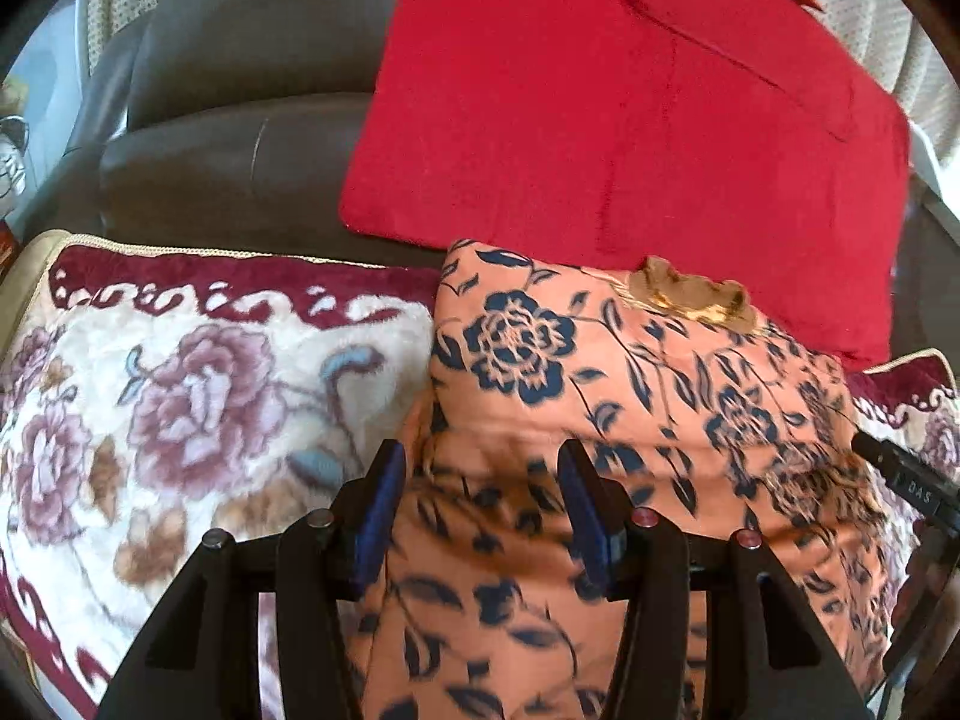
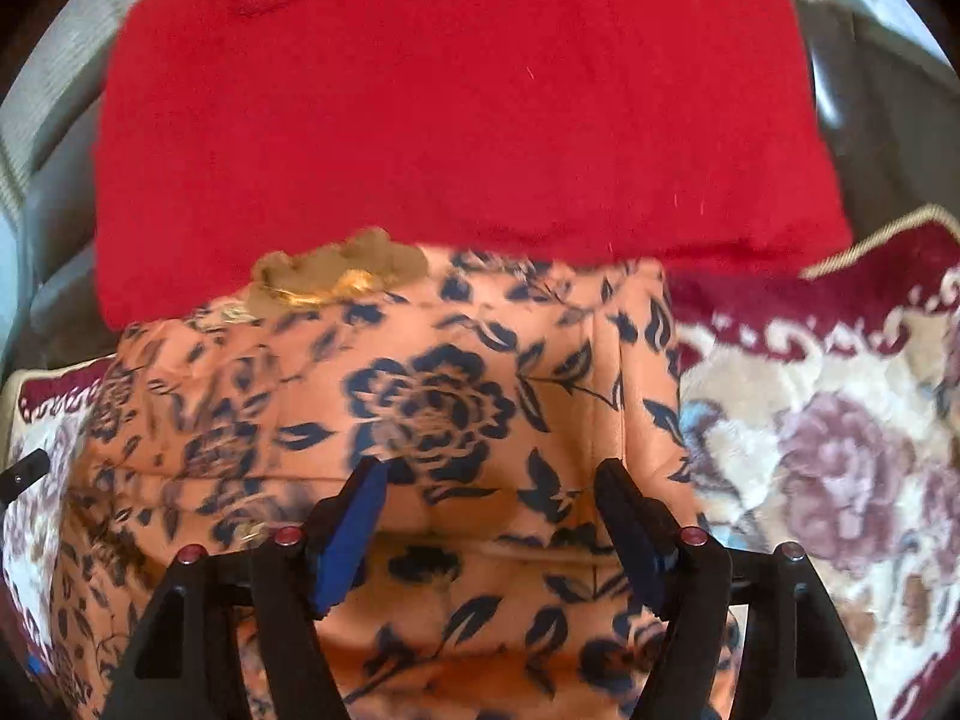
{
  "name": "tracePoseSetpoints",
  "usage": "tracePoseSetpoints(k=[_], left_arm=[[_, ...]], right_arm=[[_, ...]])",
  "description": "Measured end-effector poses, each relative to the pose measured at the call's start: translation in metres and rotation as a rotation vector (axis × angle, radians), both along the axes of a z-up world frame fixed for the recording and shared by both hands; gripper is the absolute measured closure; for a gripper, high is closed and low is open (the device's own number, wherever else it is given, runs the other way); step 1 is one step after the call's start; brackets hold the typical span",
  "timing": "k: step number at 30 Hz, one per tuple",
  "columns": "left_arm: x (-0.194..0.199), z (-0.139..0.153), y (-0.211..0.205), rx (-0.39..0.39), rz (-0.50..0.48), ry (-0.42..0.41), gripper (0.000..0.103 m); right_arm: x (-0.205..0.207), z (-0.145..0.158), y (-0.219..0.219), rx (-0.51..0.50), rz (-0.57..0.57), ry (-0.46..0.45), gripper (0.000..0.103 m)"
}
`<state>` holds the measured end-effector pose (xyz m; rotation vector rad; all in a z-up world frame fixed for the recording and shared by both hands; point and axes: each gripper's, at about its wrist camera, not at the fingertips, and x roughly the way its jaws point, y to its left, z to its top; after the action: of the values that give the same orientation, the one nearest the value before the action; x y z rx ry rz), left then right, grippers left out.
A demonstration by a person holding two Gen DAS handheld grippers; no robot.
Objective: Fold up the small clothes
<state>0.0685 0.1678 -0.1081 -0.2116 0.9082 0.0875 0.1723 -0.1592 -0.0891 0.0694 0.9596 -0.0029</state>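
An orange garment [image 1: 540, 348] printed with navy flowers lies partly folded on a plush floral blanket [image 1: 180, 396]. A gold-brown neckline trim [image 1: 690, 294] shows at its far edge. My left gripper [image 1: 480, 456] hovers over the garment's near left part; its jaws stand apart with cloth under them and no visible pinch. In the right wrist view the same garment [image 2: 432, 396] and trim [image 2: 336, 276] fill the middle. My right gripper [image 2: 492, 471] stands wide open just above the cloth, with nothing pressed between its blue pads [image 2: 354, 528].
A red cushion [image 1: 600, 90] leans against the dark leather sofa back [image 1: 240, 90], just behind the garment, and fills the top of the right wrist view [image 2: 450, 108]. The blanket [image 2: 840, 450] spreads out to both sides. Part of the right gripper's body [image 1: 900, 480] shows at the frame's right edge.
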Motion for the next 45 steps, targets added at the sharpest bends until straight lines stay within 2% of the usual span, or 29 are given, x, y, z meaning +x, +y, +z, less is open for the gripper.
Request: tracePoseSetpoints(k=[3, 7, 16, 29, 45], left_arm=[[-0.023, 0.002, -0.002, -0.011, 0.008, -0.009, 0.046], [-0.051, 0.0, -0.007, -0.023, 0.017, -0.009, 0.046], [-0.087, 0.006, -0.024, -0.015, 0.008, -0.033, 0.046], [-0.102, 0.016, -0.049, 0.009, -0.032, -0.041, 0.041], [-0.107, 0.021, -0.06, 0.029, -0.048, -0.052, 0.041]], right_arm=[[-0.018, 0.021, 0.014, -0.074, 0.007, -0.049, 0.027], [-0.044, 0.041, 0.024, -0.116, 0.01, -0.094, 0.027], [-0.102, 0.079, 0.039, -0.134, 0.006, -0.168, 0.026], [-0.144, 0.084, 0.054, -0.151, 0.008, -0.175, 0.024], [-0.153, 0.085, 0.052, -0.148, -0.001, -0.17, 0.024]])
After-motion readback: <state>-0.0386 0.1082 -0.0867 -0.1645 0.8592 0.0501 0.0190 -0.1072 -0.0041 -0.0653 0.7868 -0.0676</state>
